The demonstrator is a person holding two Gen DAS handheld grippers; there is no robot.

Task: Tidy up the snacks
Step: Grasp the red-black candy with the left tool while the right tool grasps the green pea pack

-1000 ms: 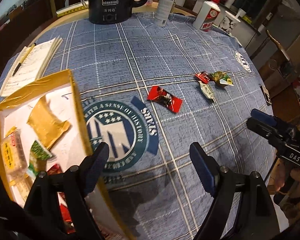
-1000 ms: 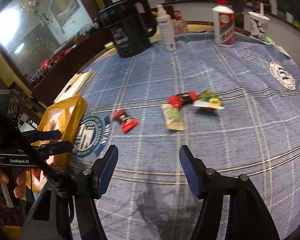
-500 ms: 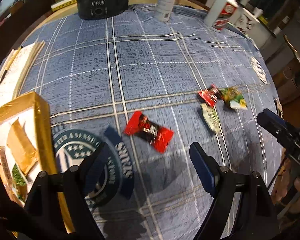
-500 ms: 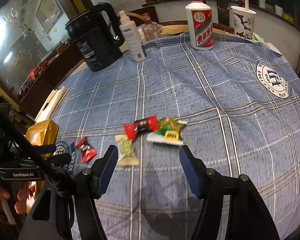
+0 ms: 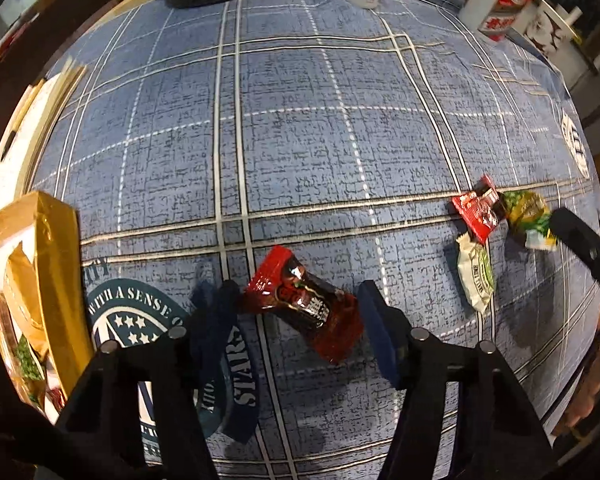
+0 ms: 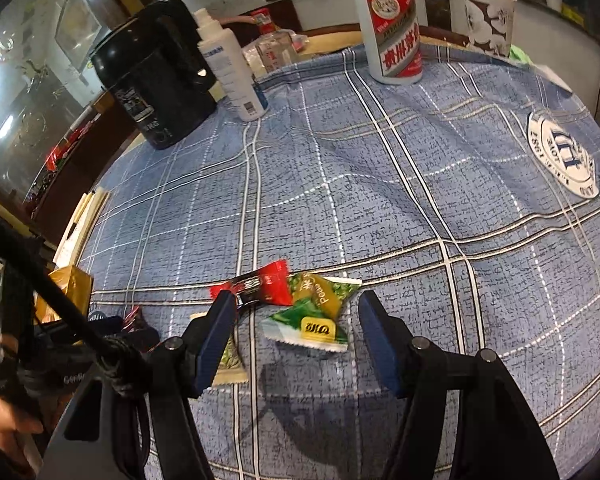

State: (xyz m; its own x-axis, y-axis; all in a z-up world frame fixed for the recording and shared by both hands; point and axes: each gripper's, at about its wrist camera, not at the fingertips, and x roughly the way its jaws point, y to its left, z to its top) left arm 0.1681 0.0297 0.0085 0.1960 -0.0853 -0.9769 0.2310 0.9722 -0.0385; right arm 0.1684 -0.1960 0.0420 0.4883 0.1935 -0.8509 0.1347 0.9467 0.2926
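Observation:
My left gripper (image 5: 296,300) is open, its jaws on either side of a red and black snack packet (image 5: 304,304) lying on the blue checked tablecloth (image 5: 300,120). My right gripper (image 6: 296,320) is open around a green and yellow snack packet (image 6: 316,312), which touches a small red packet (image 6: 260,284). A pale green packet (image 6: 230,364) lies partly behind its left finger. The same three packets show in the left wrist view: red (image 5: 476,212), green (image 5: 528,216), pale (image 5: 476,276). A yellow box (image 5: 40,280) at the left holds several snacks.
At the far edge stand a black kettle (image 6: 156,76), a white spray bottle (image 6: 232,68), a white and red bottle (image 6: 392,28) and a paper cup (image 6: 488,20). A stack of papers (image 5: 28,132) lies at the left edge of the table.
Both grippers have moved forward and down. The left one now straddles the red and black packet. The right one now straddles the green and yellow packet. Both stay open.

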